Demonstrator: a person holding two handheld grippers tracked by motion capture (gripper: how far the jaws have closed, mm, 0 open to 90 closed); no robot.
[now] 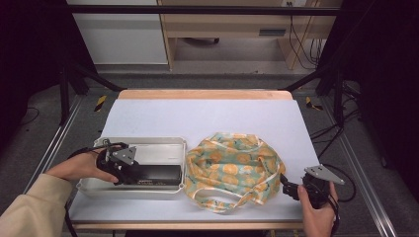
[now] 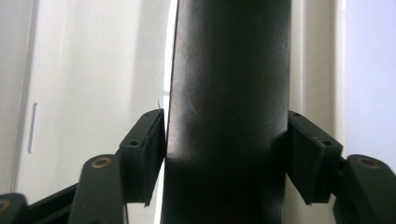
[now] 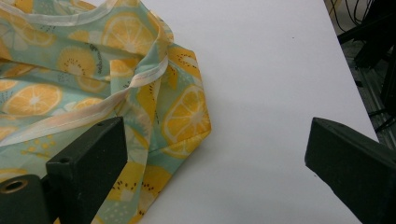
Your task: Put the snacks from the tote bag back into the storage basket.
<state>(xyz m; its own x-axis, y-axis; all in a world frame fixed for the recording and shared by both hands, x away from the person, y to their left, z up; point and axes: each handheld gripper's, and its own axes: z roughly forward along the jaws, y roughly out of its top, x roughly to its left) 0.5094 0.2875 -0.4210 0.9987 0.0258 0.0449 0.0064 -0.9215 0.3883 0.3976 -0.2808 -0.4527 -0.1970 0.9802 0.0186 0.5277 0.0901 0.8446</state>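
Left hand (image 1: 79, 167) in from 8 o'clock, sleeve beige, wrapped round the left gripper (image 1: 129, 174), which reaches level toward 3 o'clock into the white plastic tray (image 1: 148, 143) at the table's near left. Inside the tray, along its near wall, a long black box (image 1: 159, 172) lying flat, its length running 9 to 3 o'clock. Seen along the left gripper (image 2: 227, 154) from its own camera: the black box (image 2: 229, 93) standing between the two pads (image 2: 144, 149), filling the gap from pad to pad, left pad right against its edge, right pad against the other side; contact looks light, and true pressure cannot be told from the pictures. White tray floor and wall behind the box on both sides.

Just right of the tray, touching or nearly touching its right wall, a crumpled fabric bag (image 1: 234, 168) with orange-slice and lemon print on pale green, cream binding tape along its edges, one strap looping toward 6 o'clock.

At 4 o'clock of the bag, the right gripper (image 1: 289, 190) in the right hand (image 1: 316, 210), grey three-cornered plate on top, aimed toward 10 o'clock. Along the right gripper (image 3: 215, 158): jaws set wide, nothing between them but bare white table (image 3: 261, 84); bag corner (image 3: 182, 116) just beyond the left jaw, at 10 o'clock.
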